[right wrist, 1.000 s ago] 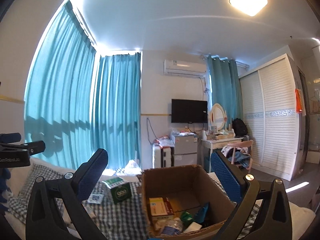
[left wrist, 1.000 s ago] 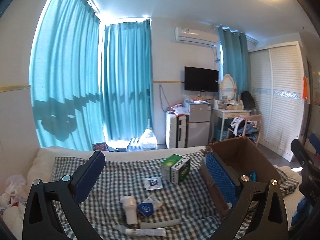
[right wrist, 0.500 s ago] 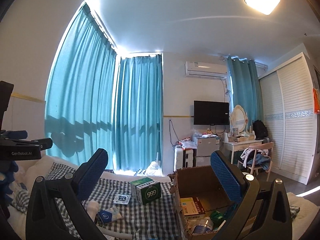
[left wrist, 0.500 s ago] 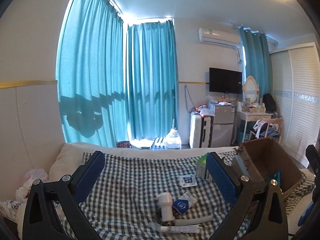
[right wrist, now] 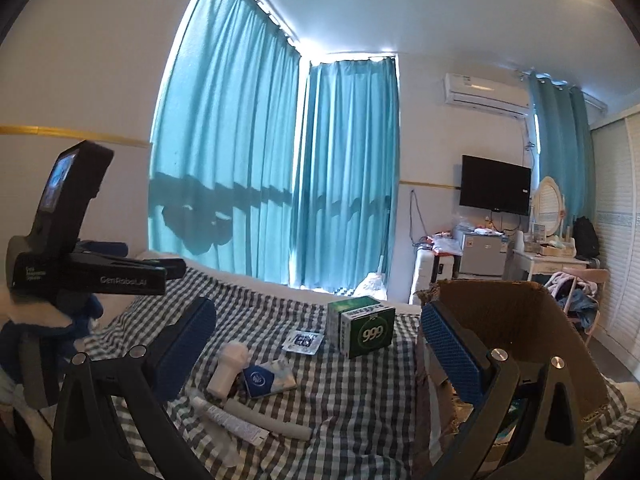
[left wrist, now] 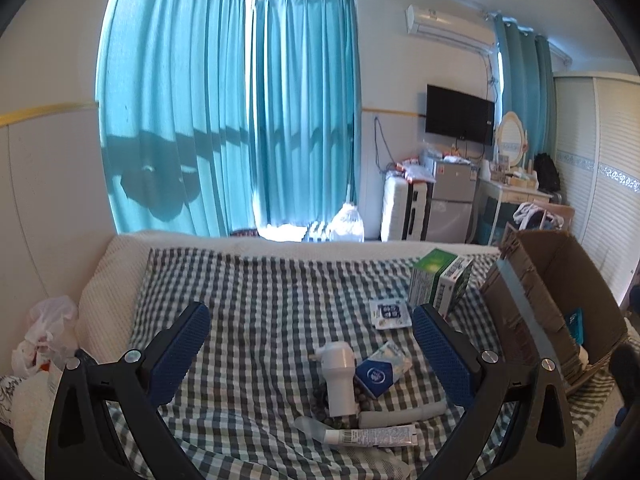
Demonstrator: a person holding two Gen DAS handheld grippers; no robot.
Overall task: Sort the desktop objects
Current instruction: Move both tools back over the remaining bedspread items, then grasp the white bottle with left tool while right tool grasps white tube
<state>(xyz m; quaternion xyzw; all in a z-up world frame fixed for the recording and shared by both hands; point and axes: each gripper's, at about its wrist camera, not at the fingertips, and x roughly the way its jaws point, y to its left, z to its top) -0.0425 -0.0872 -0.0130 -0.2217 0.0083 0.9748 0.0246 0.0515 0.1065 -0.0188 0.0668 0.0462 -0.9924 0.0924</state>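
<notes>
Loose items lie on a checked cloth (left wrist: 260, 300): a white bottle (left wrist: 339, 374), a blue-and-white packet (left wrist: 380, 372), a white tube (left wrist: 370, 437), a grey stick (left wrist: 402, 416), a small sachet (left wrist: 390, 312) and a green "999" box (left wrist: 438, 280). A brown cardboard box (left wrist: 560, 292) stands at the right. My left gripper (left wrist: 312, 356) is open and empty above the bottle. My right gripper (right wrist: 316, 352) is open and empty; it sees the bottle (right wrist: 228, 368), packet (right wrist: 268, 378), tube (right wrist: 228, 420), green box (right wrist: 362, 326) and cardboard box (right wrist: 520, 320).
The left gripper's body (right wrist: 80, 256) fills the left of the right wrist view. A white plastic bag (left wrist: 44, 332) lies at the cloth's left edge. Curtains, a TV, a small fridge and a dresser stand beyond the bed.
Both grippers have swung left, away from the cardboard box and toward the loose items. Both stay open and empty.
</notes>
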